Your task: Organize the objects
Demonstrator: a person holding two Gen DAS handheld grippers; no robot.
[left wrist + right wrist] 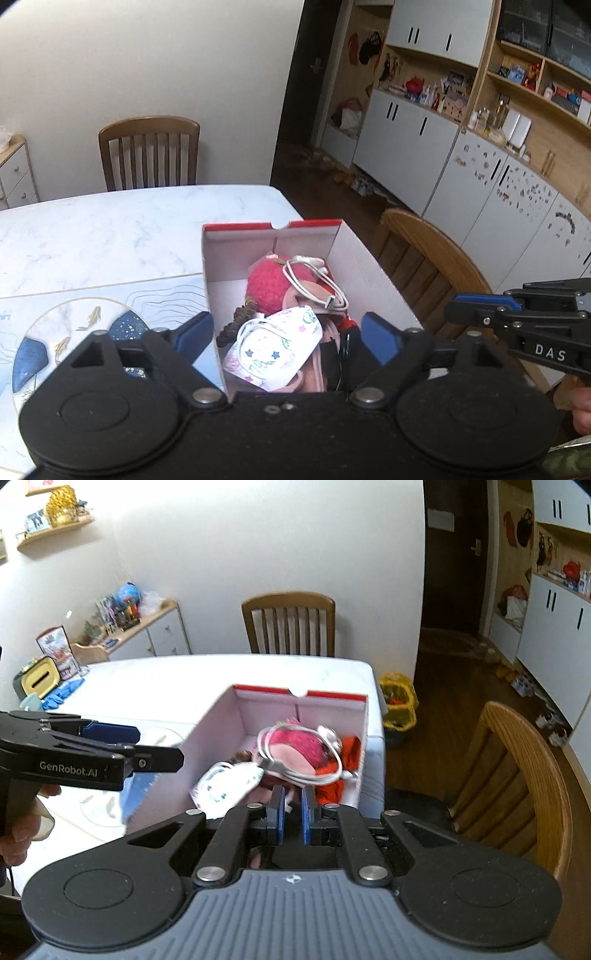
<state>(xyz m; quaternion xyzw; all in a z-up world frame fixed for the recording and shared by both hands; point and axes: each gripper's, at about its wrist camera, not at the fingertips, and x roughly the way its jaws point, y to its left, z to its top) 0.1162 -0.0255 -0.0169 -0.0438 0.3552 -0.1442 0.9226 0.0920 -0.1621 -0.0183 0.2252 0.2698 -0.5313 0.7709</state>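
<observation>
An open white box with a red rim [369, 266] [218, 731] stands near the right edge of the marble table [110, 229]. Inside lie a pink plush [264, 284] [295, 746], a coiled white cable [314, 284] [280, 768], a white patterned face mask [275, 347] [229, 782] and a brown braided piece [236, 321]. My left gripper [288, 330] [147, 746] hangs open above the box's near end, one fingertip on each side of the mask and nothing held. My right gripper [293, 805] [458, 308] is shut and empty, just over the box's near right corner.
A printed placemat [74, 325] lies left of the box. Wooden chairs stand at the far side [149, 153] [290, 624] and the right side [432, 258] [517, 775] of the table. Blue gloves [62, 696] and a tissue holder [37, 681] sit at the far left. A yellow bin [399, 701] is on the floor.
</observation>
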